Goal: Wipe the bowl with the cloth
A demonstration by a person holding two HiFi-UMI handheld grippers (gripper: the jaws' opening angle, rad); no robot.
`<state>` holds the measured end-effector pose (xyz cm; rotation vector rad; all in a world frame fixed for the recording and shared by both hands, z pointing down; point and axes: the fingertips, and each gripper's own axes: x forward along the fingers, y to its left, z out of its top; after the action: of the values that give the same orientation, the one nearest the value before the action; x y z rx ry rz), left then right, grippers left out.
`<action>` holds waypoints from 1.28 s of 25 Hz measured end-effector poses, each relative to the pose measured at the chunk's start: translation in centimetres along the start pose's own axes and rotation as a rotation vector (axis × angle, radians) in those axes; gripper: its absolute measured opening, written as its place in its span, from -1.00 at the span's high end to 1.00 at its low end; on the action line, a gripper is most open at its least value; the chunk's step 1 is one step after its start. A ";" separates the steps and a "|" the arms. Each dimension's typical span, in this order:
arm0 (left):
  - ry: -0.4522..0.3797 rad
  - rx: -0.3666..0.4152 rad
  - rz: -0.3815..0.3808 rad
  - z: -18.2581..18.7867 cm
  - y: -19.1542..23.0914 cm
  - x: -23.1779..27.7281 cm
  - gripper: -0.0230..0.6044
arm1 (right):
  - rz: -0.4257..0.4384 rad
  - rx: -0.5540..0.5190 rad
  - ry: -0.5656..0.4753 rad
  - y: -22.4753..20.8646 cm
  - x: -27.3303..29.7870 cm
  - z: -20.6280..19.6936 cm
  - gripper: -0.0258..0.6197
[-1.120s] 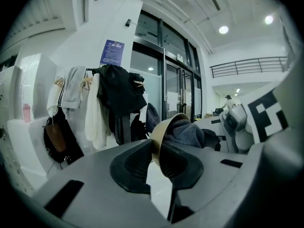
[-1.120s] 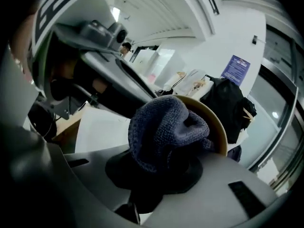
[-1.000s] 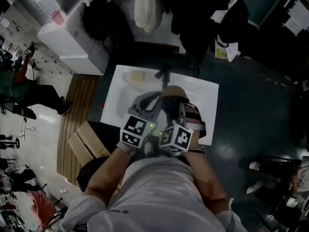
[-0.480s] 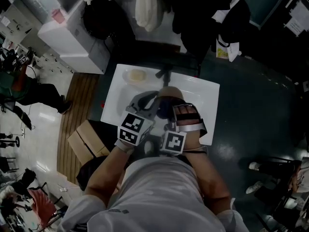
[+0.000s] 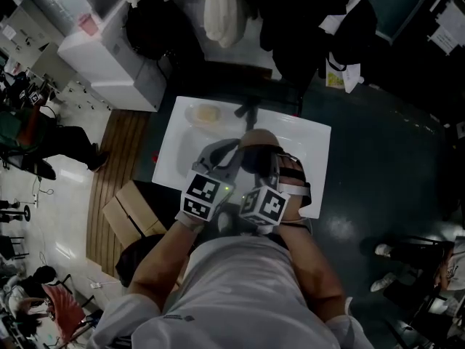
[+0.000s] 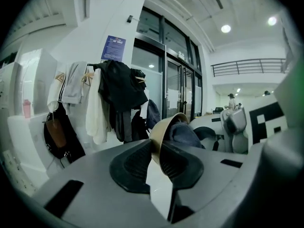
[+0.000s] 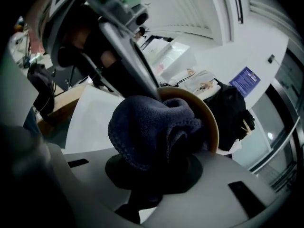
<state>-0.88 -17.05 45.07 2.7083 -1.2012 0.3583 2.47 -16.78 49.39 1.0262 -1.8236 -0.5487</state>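
Observation:
A tan bowl is held tilted above the white table. My left gripper is shut on its rim, the bowl rising between the two pads. Inside the bowl sits a dark blue cloth, and my right gripper is shut on it, pressing the wad against the bowl. In the head view the left gripper and right gripper meet at the bowl, side by side, over the table's near half.
A pale sponge lies at the table's far left, with a dark object beside it. A cardboard box stands on the floor to the left. Coats hang beyond the table. People are off to the far left.
The right gripper has swung back from its turned position half a second ago to where it was one second ago, moving the cloth in the bowl. The left gripper and bowl stay put.

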 end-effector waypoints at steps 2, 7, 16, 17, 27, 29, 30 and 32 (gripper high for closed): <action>-0.014 -0.019 0.005 -0.2 0.2 0.1 0.79 | -0.007 0.057 -0.016 -0.4 -0.1 0.0 0.67; -0.025 -0.034 0.013 -0.6 0.2 0.1 0.78 | 0.046 0.378 -0.076 -1.0 -0.1 -0.5 0.67; -0.043 -0.034 0.031 -0.5 -0.4 -0.3 0.77 | 0.194 1.121 -0.242 -1.7 -0.4 -1.6 0.67; -0.046 -0.037 0.037 -0.5 -0.3 -0.4 0.76 | 0.204 1.202 -0.260 -1.8 -0.5 -1.7 0.67; -0.040 -0.072 0.133 -0.9 1.0 -0.6 0.77 | 0.280 1.781 -0.318 -1.4 -1.4 -3.0 0.67; -0.027 -0.081 0.171 -1.2 1.7 -0.7 0.78 | 0.282 1.808 -0.311 -1.2 -1.6 -3.0 0.67; -0.019 -0.088 0.187 -1.5 2.0 -0.7 0.79 | 0.282 1.821 -0.304 -1.1 -1.7 -3.1 0.67; -0.005 -0.105 0.213 -2.2 2.5 -0.6 0.80 | 0.281 1.828 -0.295 -0.8 -1.8 -3.4 0.67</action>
<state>-3.46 -17.75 47.08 2.5006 -1.4713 0.3051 6.15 -15.52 49.47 1.6986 -2.4738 1.5517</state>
